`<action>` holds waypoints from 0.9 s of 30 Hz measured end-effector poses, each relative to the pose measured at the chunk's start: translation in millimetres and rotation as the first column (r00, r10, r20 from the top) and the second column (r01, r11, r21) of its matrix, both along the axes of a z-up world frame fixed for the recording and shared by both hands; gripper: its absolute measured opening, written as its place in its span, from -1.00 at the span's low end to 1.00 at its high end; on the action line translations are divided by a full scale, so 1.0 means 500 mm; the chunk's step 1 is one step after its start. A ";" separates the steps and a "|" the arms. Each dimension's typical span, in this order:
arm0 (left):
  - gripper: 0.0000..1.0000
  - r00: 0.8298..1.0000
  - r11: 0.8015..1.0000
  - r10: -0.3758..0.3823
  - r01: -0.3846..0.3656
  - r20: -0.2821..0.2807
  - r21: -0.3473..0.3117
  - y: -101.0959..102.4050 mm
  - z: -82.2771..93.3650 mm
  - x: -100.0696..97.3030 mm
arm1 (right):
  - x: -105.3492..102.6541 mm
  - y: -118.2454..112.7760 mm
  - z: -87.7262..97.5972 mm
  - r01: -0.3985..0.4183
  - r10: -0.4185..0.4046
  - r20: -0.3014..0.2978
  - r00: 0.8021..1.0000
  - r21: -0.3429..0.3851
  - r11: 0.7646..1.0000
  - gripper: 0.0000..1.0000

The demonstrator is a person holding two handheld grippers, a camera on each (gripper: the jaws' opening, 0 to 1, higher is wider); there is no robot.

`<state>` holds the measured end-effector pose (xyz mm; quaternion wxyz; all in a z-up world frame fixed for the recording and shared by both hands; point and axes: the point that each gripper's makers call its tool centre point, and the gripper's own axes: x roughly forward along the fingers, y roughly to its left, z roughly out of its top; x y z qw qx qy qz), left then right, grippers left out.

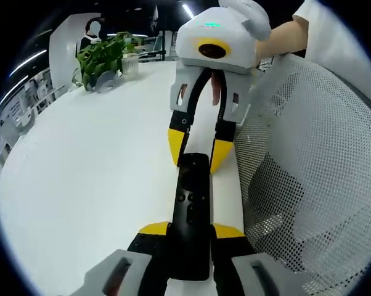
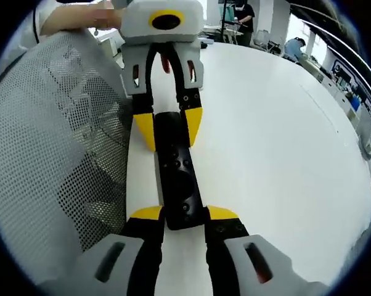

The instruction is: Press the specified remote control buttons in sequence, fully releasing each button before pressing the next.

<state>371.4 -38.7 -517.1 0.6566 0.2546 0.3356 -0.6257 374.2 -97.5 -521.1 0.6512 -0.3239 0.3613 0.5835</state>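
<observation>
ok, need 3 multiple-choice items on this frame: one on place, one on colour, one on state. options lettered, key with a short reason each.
1. Where does the remote control lie?
A. on the white table, near its edge by the mesh chair back
B. on the mesh chair
C. beside the potted plant

2. What colour are the gripper fingertips?
A. red
B. yellow
C. blue

3. How do the left gripper and right gripper stand to the remote?
A. both far away from it
B. one lifts it high above the table
C. each straddles one end, jaws on either side

Key: 1 A, the remote runs along the table edge next to the mesh; 2 B, the tips are yellow in both views; 3 C, each view shows jaws flanking both ends.
</observation>
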 end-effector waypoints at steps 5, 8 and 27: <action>0.07 0.985 0.984 0.162 -0.166 -0.066 -0.065 0.005 0.032 0.028 | 0.003 0.000 0.001 0.030 -0.030 -0.008 1.000 0.030 0.999 -0.51; 0.21 0.978 0.975 0.201 -0.205 -0.050 -0.092 0.017 0.061 0.040 | 0.003 0.000 0.001 0.019 -0.019 -0.003 1.000 0.027 0.999 -0.51; 1.00 0.835 0.788 0.550 -0.519 0.000 -0.332 0.127 0.257 0.037 | 0.006 0.000 -0.001 0.029 -0.029 0.004 1.000 0.020 0.999 -0.52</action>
